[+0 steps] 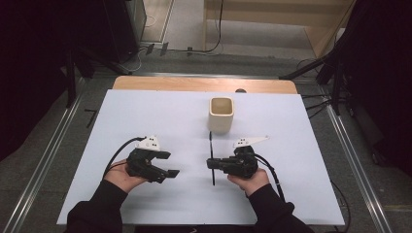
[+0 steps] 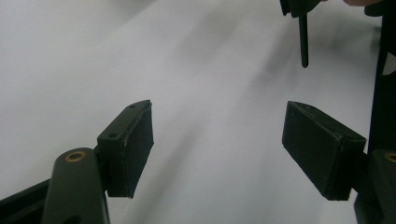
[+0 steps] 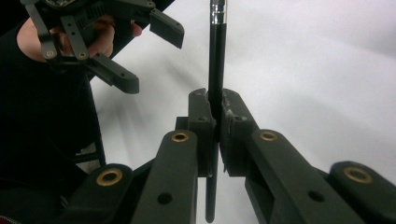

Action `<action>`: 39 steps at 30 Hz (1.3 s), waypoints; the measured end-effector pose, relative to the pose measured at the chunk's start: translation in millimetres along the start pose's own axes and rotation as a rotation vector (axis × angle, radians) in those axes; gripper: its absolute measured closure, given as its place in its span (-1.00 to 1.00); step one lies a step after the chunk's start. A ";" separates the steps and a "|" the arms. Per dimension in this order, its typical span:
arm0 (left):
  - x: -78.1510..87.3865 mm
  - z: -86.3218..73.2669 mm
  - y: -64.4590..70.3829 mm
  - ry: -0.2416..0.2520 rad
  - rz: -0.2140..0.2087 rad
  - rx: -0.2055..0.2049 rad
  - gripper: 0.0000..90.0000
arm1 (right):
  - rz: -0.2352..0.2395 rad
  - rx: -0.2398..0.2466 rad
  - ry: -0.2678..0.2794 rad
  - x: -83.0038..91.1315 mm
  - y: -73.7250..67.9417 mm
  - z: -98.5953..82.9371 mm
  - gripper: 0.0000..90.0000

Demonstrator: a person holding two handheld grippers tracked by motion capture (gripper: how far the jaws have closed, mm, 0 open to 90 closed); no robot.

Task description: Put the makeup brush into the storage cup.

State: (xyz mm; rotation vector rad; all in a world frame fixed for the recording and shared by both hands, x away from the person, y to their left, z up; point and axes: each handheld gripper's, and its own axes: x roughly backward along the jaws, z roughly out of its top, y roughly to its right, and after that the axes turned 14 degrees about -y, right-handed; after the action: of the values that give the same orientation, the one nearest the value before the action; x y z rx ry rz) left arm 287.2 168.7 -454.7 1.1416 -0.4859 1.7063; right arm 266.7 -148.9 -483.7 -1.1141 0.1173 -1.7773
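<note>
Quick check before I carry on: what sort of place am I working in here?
Probably a lab or recording rig, not a home: a white-covered table framed by metal rails, cables on the floor, dark curtains either side.

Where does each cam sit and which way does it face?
High view: above the person's side, looking forward and down on the table; forearms, both hands show.
Left gripper view: on the left gripper, along its open jaws.
Right gripper view: on the right gripper, jaws clamping the pen.
Shared: all show the pen.

One black pen (image 1: 211,158), one cream cup (image 1: 221,114) — two grippers, left (image 1: 165,164) and right (image 1: 210,163).
</note>
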 end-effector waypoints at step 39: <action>7.4 -18.2 -3.9 0.009 0.050 0.064 -0.44 | -0.071 0.002 0.012 15.9 21.4 18.0 0.91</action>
State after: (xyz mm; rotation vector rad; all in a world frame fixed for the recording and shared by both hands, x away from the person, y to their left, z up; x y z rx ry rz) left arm 281.7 187.7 -457.7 1.1753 -0.4603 1.7807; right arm 293.1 -164.9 -474.8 -1.1181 0.0845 -1.8467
